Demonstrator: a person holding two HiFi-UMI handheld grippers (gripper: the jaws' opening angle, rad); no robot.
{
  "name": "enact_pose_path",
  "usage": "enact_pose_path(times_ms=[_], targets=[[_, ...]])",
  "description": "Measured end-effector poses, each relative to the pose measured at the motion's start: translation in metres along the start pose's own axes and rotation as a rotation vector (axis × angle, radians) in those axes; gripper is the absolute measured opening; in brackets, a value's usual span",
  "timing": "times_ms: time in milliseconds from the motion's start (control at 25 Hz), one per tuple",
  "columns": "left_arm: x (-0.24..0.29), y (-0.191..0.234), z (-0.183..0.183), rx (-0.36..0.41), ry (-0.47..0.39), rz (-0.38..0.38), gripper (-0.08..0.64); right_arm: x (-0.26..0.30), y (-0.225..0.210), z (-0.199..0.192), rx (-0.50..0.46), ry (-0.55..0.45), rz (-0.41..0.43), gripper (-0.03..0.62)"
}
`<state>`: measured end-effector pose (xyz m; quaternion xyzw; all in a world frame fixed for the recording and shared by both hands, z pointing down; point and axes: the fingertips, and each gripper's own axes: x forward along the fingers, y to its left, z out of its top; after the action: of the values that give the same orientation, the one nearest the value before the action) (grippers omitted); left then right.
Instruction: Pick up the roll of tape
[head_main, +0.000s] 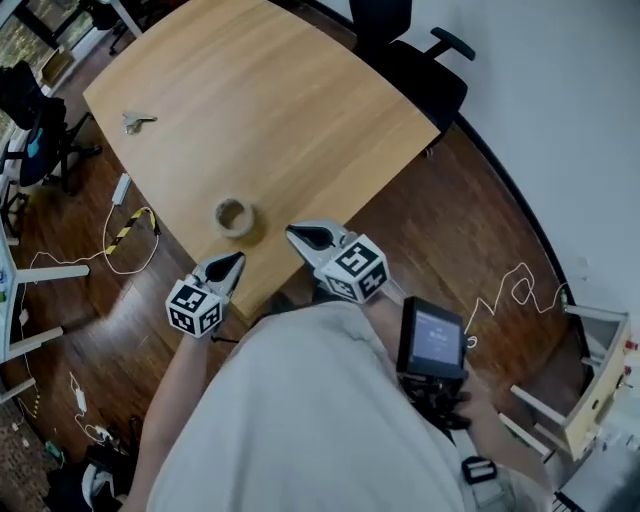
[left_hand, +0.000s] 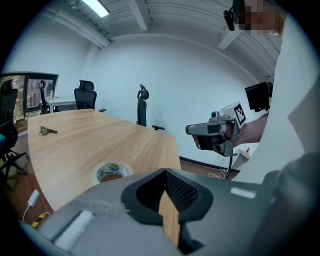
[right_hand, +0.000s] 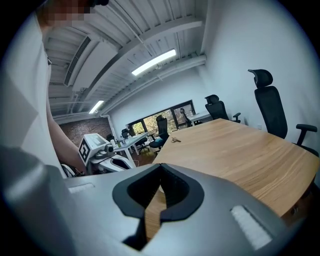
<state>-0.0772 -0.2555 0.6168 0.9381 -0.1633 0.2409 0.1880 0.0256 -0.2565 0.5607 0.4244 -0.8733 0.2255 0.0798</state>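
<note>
Roll of tape (head_main: 234, 217) lies flat by the near edge of the counter (head_main: 300, 110). Left gripper (head_main: 236, 260) and right gripper (head_main: 293, 234) sit just short of it, jaws clenched on nothing. Risk: going in shut knocks the roll sideways or off the edge.

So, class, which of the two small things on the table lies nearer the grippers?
The roll of tape, by the near edge of the table; the keys lie far across it.
</note>
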Motion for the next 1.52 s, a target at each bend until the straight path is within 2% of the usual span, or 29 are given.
enact_pose_path(times_ms=[240,400,560,800,1040,1240,1480,1520], targets=[[0.037,0.016,-0.004,0.008,0.116,0.034,0.035,0.001,-0.029,-0.01,0.048,0.026,0.039,0.006],[0.059,0.017,-0.006,0.061,0.204,0.045,0.073,-0.007,-0.048,-0.015,0.072,0.043,0.05,0.006],[0.055,0.039,-0.01,0.123,0.299,0.084,0.122,0.005,-0.046,-0.01,0.086,0.043,0.061,0.006],[0.073,0.07,-0.023,0.159,0.443,0.137,0.176,0.009,-0.053,-0.016,0.113,0.05,0.07,0.006],[0.097,0.077,-0.036,0.094,0.615,0.153,0.204,-0.007,-0.072,-0.023,0.152,0.051,0.043,0.006],[0.112,0.079,-0.04,0.055,0.689,0.191,0.202,-0.02,-0.092,-0.027,0.179,0.042,0.023,0.006],[0.12,0.087,-0.048,-0.087,0.783,0.25,0.182,-0.026,-0.109,-0.028,0.192,0.047,0.029,0.006],[0.121,0.089,-0.05,-0.108,0.793,0.261,0.151,-0.027,-0.112,-0.028,0.193,0.048,0.031,0.006]])
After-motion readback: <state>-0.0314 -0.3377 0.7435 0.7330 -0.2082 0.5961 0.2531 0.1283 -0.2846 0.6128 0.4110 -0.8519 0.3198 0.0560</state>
